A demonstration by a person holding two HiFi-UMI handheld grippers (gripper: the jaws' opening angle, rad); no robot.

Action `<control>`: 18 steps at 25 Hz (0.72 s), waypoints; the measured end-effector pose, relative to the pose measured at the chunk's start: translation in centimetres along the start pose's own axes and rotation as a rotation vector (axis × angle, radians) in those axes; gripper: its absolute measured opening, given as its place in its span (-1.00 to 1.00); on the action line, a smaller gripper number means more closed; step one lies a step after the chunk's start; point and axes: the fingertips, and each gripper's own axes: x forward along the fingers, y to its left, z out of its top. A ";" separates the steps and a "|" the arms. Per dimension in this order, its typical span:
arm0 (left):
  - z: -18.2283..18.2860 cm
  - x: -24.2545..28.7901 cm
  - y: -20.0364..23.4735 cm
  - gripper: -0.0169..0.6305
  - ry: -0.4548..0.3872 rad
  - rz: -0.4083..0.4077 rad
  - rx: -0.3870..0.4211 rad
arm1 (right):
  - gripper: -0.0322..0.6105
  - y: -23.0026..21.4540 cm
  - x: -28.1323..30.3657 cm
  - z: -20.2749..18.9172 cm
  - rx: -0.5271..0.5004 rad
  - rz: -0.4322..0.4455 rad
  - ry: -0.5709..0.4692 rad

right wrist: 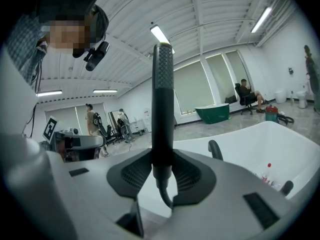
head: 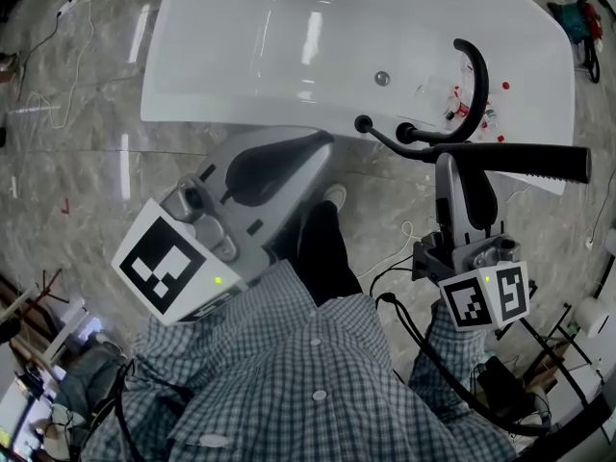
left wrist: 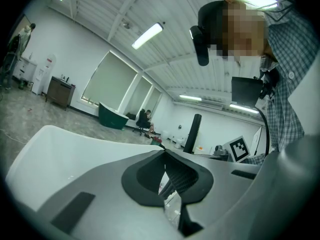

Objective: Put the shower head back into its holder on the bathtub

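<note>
The black shower head (head: 525, 161) lies level above the near right rim of the white bathtub (head: 241, 94). My right gripper (head: 449, 165) is shut on its handle end, where a thin black hose (head: 385, 141) curves away towards the rim. In the right gripper view the shower head (right wrist: 162, 99) stands upright between the dark pads (right wrist: 131, 175), its hose (right wrist: 165, 194) hanging below. A curved black spout (head: 474, 75) and black fittings (head: 406, 132) sit on the rim just beyond. My left gripper (head: 320, 142) hovers at the tub's near edge, shut on nothing, as the left gripper view (left wrist: 165, 154) also shows.
Small red-capped bottles (head: 454, 104) lie inside the tub by the spout. The person's shoe (head: 335, 197) stands on the marble floor right against the tub. Cables (head: 409, 234) trail over the floor at right. A green tub (left wrist: 113, 118) stands far off.
</note>
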 end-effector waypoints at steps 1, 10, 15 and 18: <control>-0.1 0.1 0.0 -0.92 0.000 -0.001 -0.001 | -0.52 -0.1 0.1 -0.2 0.001 -0.001 0.002; -1.5 2.4 1.4 -0.92 0.008 -0.004 -0.026 | -0.52 -2.0 2.5 -2.2 -0.029 0.011 0.030; -2.7 2.8 1.6 -0.92 0.020 -0.006 -0.043 | -0.52 -2.3 3.1 -3.5 -0.028 0.014 0.047; -3.0 2.8 1.7 -0.92 0.030 -0.003 -0.044 | -0.52 -2.2 3.2 -3.9 -0.021 0.012 0.048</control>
